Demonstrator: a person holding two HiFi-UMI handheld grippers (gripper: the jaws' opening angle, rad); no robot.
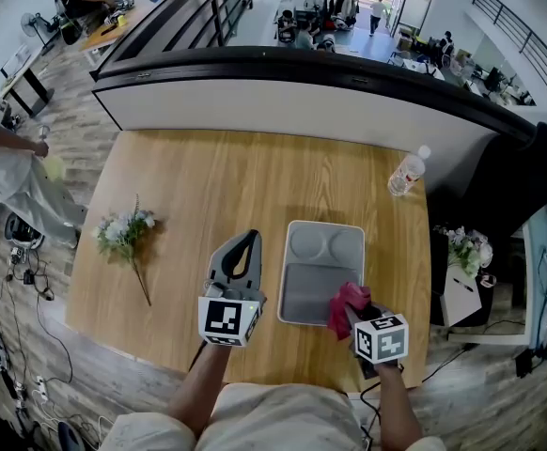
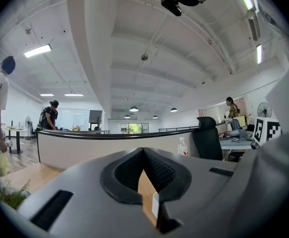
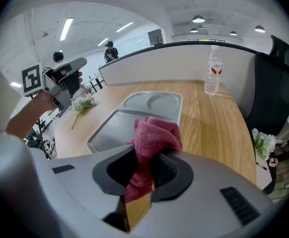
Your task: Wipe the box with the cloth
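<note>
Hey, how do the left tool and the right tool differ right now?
The left tool is shut on nothing; the right tool is shut on the red cloth. The left tool is beside the grey box, over the table; the right tool is at the box's near right corner. The left tool points level; the right tool tilts down at the box. Both carry marker cubes.
</note>
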